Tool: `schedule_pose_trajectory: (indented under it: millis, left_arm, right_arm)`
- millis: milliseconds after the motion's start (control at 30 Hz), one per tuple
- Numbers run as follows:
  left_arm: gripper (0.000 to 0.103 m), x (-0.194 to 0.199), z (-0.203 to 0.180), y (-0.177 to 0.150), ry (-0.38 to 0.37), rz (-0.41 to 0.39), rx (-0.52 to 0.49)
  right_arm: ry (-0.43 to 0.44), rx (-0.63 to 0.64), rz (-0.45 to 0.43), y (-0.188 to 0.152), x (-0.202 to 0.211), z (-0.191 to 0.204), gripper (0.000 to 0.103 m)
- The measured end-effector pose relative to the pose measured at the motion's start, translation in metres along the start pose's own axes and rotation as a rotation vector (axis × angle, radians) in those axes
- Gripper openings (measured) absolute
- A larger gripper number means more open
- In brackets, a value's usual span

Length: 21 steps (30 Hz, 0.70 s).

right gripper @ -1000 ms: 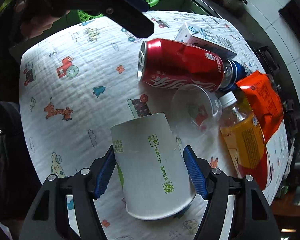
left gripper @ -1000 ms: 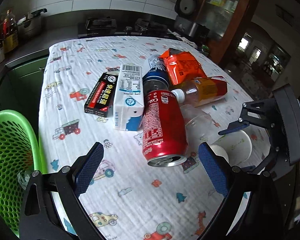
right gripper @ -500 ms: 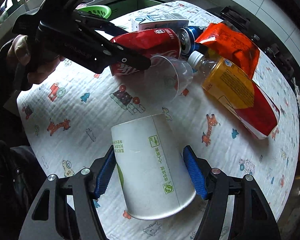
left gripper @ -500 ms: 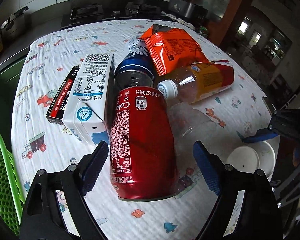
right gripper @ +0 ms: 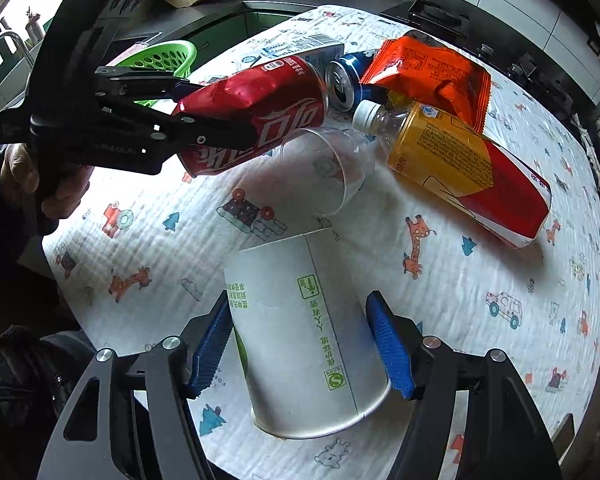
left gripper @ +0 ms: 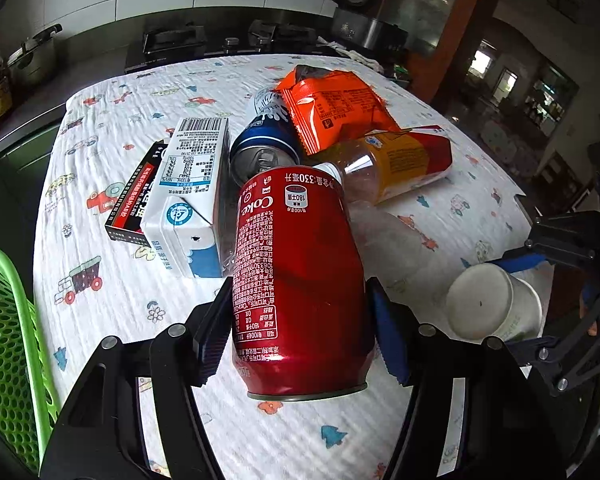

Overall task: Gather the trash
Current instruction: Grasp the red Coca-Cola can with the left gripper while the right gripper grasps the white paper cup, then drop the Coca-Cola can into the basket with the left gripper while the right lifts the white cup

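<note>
The table [left gripper: 112,320] wears a white cloth printed with cartoon cars, trees and giraffes. On it, taking the white milk carton [left gripper: 188,196] as landmark: a black and red box [left gripper: 134,196] lies flat against its left side, a blue can [left gripper: 260,146] lies on its side just to its right, and beyond that can rests an orange snack bag [left gripper: 336,110]. Further right lies a capped bottle with a yellow and red label [left gripper: 396,164], and a clear plastic cup [right gripper: 332,168] lies tipped over near the bottle's cap.
</note>
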<state>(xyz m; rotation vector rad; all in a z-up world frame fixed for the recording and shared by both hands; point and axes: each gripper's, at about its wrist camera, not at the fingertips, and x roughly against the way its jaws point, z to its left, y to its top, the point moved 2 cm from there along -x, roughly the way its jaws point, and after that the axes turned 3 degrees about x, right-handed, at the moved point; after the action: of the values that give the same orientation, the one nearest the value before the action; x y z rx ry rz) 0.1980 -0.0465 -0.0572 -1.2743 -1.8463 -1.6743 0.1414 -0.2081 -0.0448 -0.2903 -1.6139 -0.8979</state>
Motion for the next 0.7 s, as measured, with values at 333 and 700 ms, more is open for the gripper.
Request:
schedule_pose_trajectory:
  millis: [333,700]
  left_arm:
    - [0.063,0.087,0.035,-0.014,0.069,-0.158,0.072]
    - [0.063,0.150,0.156,-0.043,0.330,-0.230,0.267]
  right_arm:
    - [0.021,0.019,-0.052,0.025,0.013,0.023,0.062]
    - [0.045,0.044,-0.069,0.059,0.008,0.049,0.061]
